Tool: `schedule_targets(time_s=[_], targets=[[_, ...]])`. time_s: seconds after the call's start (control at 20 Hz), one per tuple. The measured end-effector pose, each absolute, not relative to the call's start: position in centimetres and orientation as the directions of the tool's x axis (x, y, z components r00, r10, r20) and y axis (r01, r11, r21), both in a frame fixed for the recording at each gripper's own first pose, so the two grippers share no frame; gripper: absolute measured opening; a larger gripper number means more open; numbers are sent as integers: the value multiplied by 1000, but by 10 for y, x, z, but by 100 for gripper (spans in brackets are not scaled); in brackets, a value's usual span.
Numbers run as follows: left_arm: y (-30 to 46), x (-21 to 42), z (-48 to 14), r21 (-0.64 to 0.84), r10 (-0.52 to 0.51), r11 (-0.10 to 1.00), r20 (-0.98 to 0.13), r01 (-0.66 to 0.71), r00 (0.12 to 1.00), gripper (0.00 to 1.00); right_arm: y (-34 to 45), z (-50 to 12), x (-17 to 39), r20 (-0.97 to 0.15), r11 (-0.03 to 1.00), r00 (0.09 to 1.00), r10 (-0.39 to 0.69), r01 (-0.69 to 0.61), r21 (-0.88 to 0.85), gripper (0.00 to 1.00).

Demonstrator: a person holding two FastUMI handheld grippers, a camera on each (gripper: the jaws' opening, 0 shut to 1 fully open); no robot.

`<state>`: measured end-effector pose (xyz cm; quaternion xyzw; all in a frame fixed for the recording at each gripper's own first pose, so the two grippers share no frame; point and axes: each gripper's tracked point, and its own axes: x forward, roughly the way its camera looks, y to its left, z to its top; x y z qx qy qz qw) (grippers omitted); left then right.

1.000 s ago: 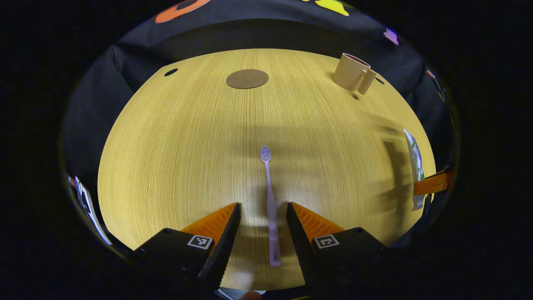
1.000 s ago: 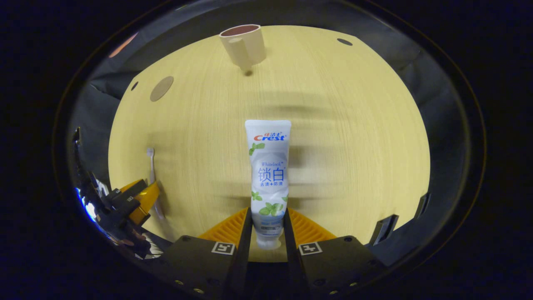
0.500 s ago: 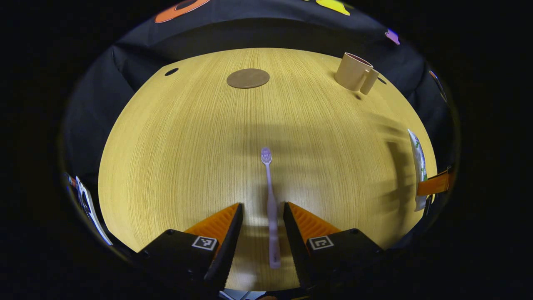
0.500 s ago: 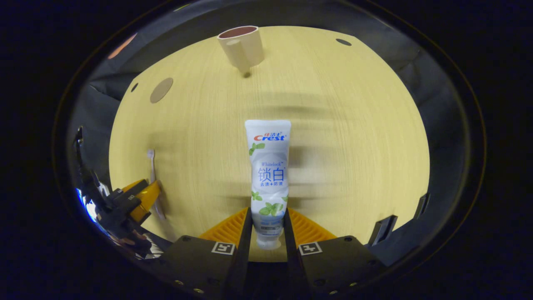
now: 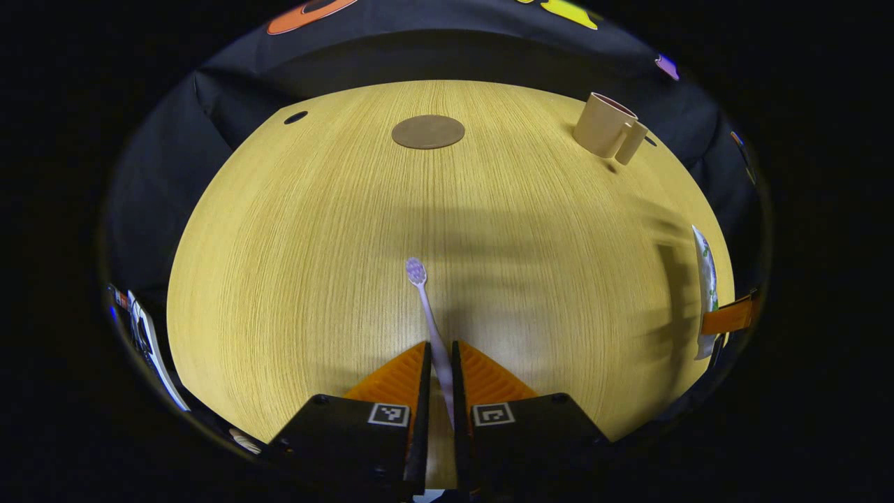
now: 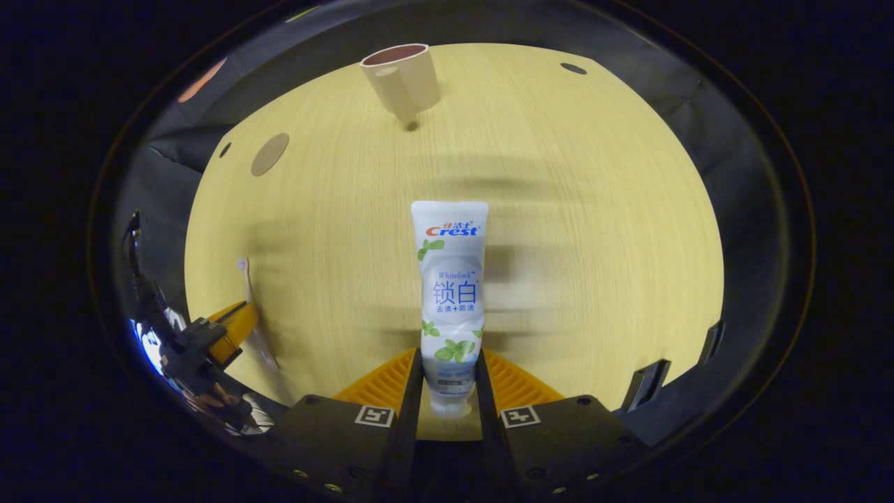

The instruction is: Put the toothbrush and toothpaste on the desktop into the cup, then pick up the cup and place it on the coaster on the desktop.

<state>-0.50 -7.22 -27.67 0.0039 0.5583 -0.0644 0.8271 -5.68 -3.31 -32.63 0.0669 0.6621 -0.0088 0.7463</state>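
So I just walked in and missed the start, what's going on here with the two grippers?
A person is working a gripper in each hand over a wooden table. The left gripper has its jaws shut on the handle of a toothbrush. The right gripper has its jaws shut on the cap end of a toothpaste tube. The cup stands empty at the far side, apart from the coaster, which is bare.

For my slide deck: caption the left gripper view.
Left gripper shut on the toothbrush handle, coaster and cup waiting across the table.
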Motion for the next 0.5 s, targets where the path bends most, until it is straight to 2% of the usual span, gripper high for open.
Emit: schedule_targets(time_s=[0.5], targets=[[-125, 65, -189, -67, -107, 991, -924, 119, 367, 9, -34, -325, -54, -986, 991, 144, 78, 95, 92, 40]])
